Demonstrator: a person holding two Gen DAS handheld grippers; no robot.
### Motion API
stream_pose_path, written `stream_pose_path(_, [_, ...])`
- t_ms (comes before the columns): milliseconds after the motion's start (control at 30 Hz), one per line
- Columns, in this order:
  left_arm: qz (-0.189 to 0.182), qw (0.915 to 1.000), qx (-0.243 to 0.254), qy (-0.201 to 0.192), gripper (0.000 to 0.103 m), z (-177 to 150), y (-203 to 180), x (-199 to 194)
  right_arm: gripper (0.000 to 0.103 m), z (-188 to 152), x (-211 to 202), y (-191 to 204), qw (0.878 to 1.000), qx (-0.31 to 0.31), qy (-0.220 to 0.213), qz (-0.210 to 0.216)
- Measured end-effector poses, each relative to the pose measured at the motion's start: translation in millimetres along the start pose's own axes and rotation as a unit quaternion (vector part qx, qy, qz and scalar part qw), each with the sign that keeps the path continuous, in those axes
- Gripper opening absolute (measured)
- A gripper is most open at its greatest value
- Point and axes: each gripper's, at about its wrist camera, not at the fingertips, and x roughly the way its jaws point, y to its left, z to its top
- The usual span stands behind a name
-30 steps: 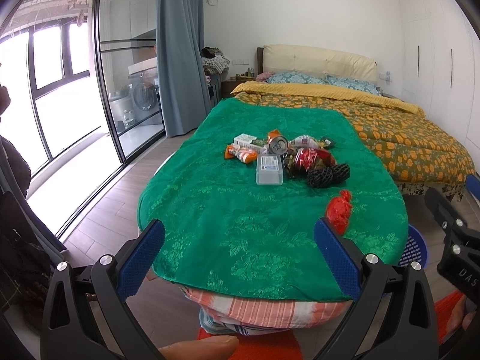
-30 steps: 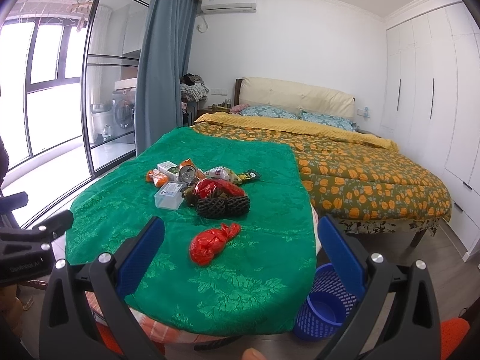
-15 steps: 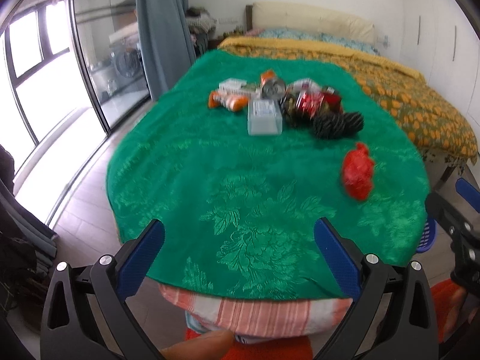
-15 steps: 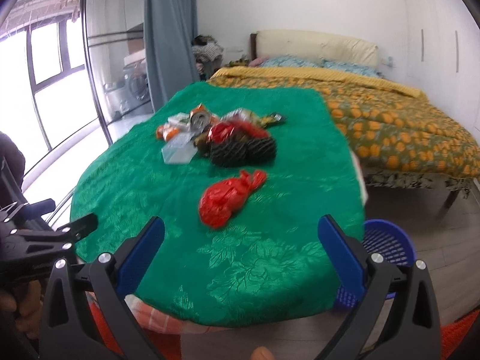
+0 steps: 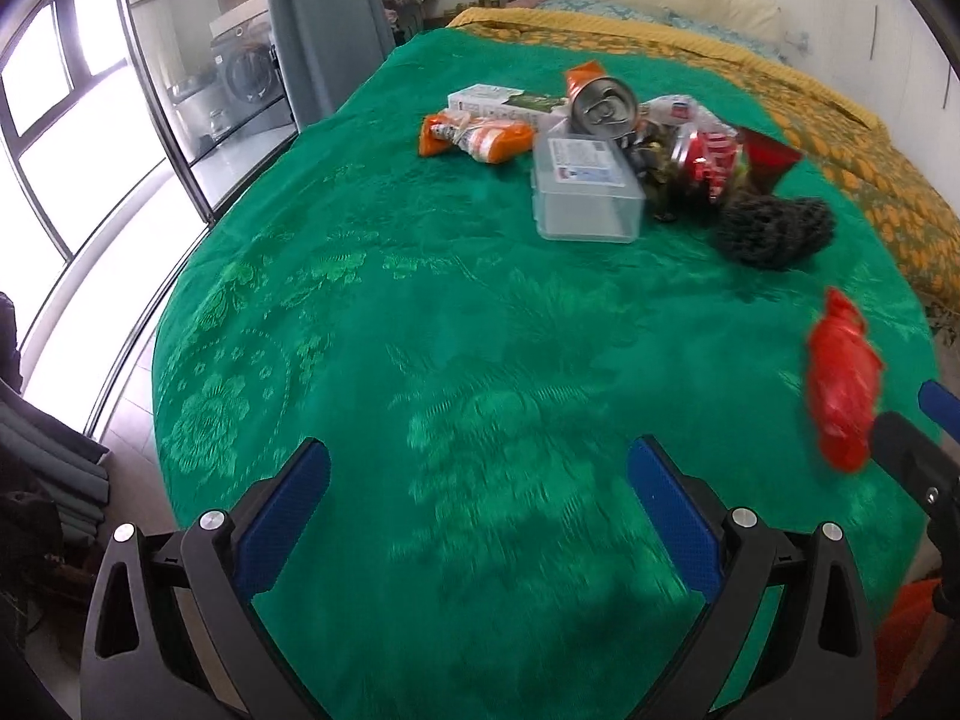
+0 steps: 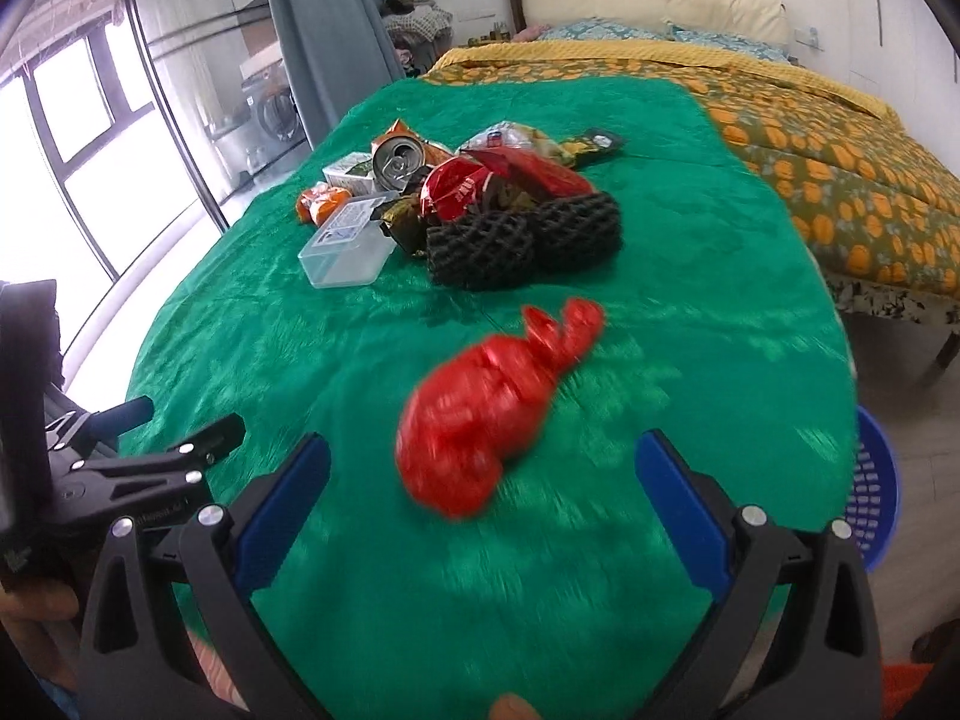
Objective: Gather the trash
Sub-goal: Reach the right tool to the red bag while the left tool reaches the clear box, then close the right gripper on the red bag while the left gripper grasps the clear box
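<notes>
Where cloth's bare, red bag (image 6: 480, 414), crumpled, knotted

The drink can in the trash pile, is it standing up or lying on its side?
Lying on its side: the can's pull-tab top faces the cameras sideways instead of pointing up, seen also in the right wrist view.

Labels on clear box (image 5: 585, 189), wrappers blurred; nothing legible.

bare green cloth (image 5: 420, 312) ahead, trash pile (image 5: 630, 162) beyond
</notes>
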Motion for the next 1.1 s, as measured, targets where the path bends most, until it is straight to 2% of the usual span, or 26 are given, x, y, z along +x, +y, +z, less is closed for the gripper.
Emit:
stream_pose_path(67, [0.003,1.0000,0.007,0.005,0.099,1.5,-1.9,7.6,0.096,5.1,15.6,2.8,1.000,-0.011,0.017,-0.003])
stream_pose_path(100, [0.004,0.9999,0.010,0.007,0.099,2.0,-3.6,10.8,0.088,6.7,23.0,2.5,0.999,-0.015,0.028,-0.004])
stream_pose_path(167, [0.006,0.9997,0.021,0.012,0.098,1.5,-6.8,15.8,0.066,7.8,32.3,-2.5,0.999,-0.023,0.046,-0.011])
stream_pose_path(233, [0.005,0.9995,0.029,0.008,0.098,3.0,-7.3,16.2,0.061,6.3,32.9,-13.5,0.998,-0.023,0.050,-0.018])
stream_pose_path(300, [-0.002,0.9994,0.032,0.010,0.098,7.3,-7.6,17.6,0.060,4.7,29.6,-24.2,0.998,-0.026,0.042,-0.038])
stream_pose_path(400, [-0.031,0.9992,0.025,0.009,0.098,25.4,-7.9,23.5,0.061,0.4,26.1,-36.4,0.998,-0.024,0.034,-0.043])
stream_pose_path(533, [-0.060,0.9978,0.029,0.007,0.098,68.1,-20.0,43.6,0.064,-4.6,24.9,-34.8,0.998,-0.038,0.024,-0.049])
stream_pose_path(700, [-0.055,0.9977,0.037,0.012,0.098,110.5,-35.6,77.8,0.067,-7.3,23.0,-39.3,0.998,-0.035,0.017,-0.039])
stream_pose_path(800, [-0.052,0.9980,0.035,0.009,0.098,122.9,-37.8,88.6,0.070,-10.4,21.2,-38.8,0.998,-0.039,0.012,-0.037])
stream_pose_path(900, [-0.066,0.9970,0.040,0.006,0.085,129.8,-40.7,92.5,0.071,-11.5,21.5,-37.8,0.999,-0.040,0.008,-0.036])
stream_pose_path(967, [-0.078,0.9956,0.052,0.003,0.062,130.8,-45.0,90.9,0.072,-11.8,21.6,-38.0,0.999,-0.039,0.007,-0.034])
stream_pose_path(1100, [-0.083,0.9945,0.063,-0.006,0.060,120.1,-48.4,78.8,0.072,-13.7,20.6,-38.7,0.999,-0.037,0.005,-0.033])
